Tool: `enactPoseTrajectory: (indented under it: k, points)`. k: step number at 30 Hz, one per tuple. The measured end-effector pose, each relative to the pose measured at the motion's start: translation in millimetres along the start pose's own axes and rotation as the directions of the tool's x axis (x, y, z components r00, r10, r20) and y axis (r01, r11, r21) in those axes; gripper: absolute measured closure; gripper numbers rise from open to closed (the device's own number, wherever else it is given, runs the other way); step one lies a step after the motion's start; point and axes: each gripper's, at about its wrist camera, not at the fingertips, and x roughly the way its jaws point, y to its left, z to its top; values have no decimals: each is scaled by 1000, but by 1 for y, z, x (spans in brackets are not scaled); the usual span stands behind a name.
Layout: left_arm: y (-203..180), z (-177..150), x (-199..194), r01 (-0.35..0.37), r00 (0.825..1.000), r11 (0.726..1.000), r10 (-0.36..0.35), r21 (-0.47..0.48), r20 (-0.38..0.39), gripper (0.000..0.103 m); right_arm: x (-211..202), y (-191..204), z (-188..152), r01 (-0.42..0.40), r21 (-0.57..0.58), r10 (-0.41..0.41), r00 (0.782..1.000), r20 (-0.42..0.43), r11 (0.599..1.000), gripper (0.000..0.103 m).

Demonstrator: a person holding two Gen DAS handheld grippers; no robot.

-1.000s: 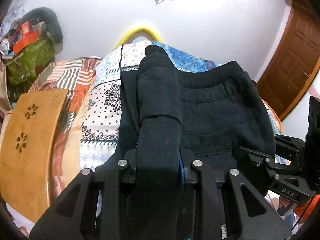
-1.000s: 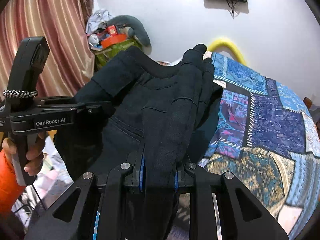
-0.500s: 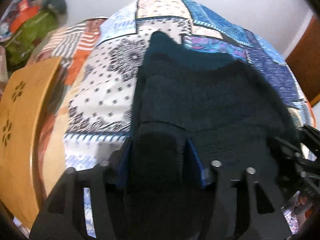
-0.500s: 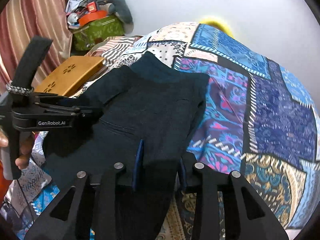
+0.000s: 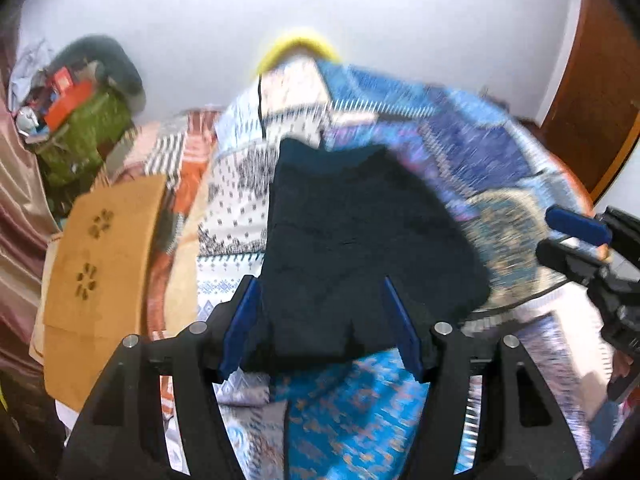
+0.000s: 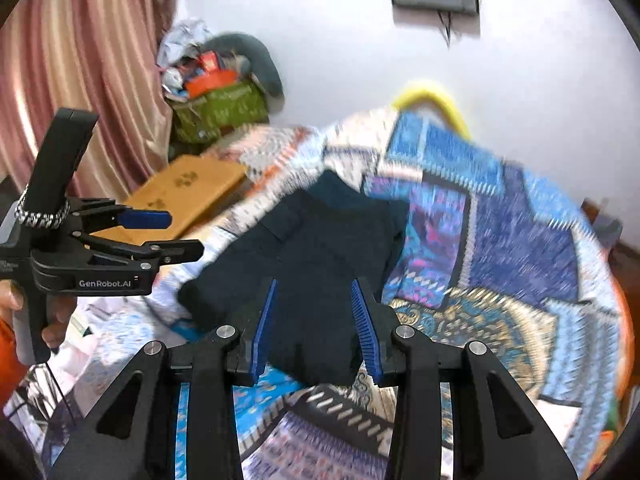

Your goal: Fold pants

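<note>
The dark navy pants (image 5: 352,240) lie folded into a compact block on the patterned bedspread (image 5: 500,160); they also show in the right wrist view (image 6: 312,256). My left gripper (image 5: 320,324) is open and empty, its blue pads (image 5: 240,320) spread just in front of the near edge of the pants. My right gripper (image 6: 316,332) is open and empty, also just short of the near edge. Each gripper shows in the other's view, the left one (image 6: 132,236) at the left and the right one (image 5: 584,240) at the right.
A wooden board (image 5: 100,264) lies left of the pants at the bed's edge. A green bag with clutter (image 5: 80,132) stands against the white wall, beside a pink curtain (image 6: 72,80). A brown door (image 5: 592,100) is at the right.
Both grippers were shut on the pants and carrying them; they lowered the fabric onto the bed, opened, and pulled back. The pants now lie folded on the bedspread.
</note>
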Motion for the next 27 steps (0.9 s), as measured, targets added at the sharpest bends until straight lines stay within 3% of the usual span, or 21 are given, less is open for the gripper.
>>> enactPoseTrajectory:
  k: [4, 8, 13, 15, 19, 22, 24, 25, 26, 27]
  points:
    - [-14, -4, -77, 35, 993, 999, -36, 6, 113, 41, -67, 26, 4, 15, -53, -10, 996, 87, 999, 69]
    - [-27, -21, -161, 27, 963, 999, -32, 21, 268, 41, -129, 49, 2, 27, -92, -9, 982, 191, 995, 69]
    - [-37, -54, -251, 19, 898, 1000, -12, -11, 439, 41, -196, 75, -14, -2, -107, 39, 940, 340, 994, 69]
    - [-43, -71, -281, 28, 865, 999, -15, -18, 501, 41, -221, 84, -24, -7, -95, 45, 914, 404, 995, 69]
    - [-58, -108, -329, 2, 794, 1000, 6, -13, 608, 41, -248, 99, -41, -9, -80, 46, 882, 469, 997, 69]
    - [-68, -130, -345, -15, 760, 1000, 18, -11, 650, 41, -262, 113, -54, 5, -84, 38, 864, 503, 996, 69]
    - [-72, -140, -350, -20, 748, 1000, 27, -18, 663, 40, -267, 119, -59, 18, -82, 26, 857, 515, 996, 68]
    - [-74, -145, -351, -21, 744, 1000, 29, -19, 667, 36, -270, 122, -63, 26, -79, 20, 850, 526, 997, 61]
    - [-76, -148, -351, -21, 742, 1000, 29, -20, 670, 31, -271, 121, -65, 31, -74, 14, 842, 539, 997, 48]
    - [-77, -152, -351, -20, 740, 999, 32, -25, 672, 18, -274, 122, -68, 40, -61, 1, 829, 560, 997, 40]
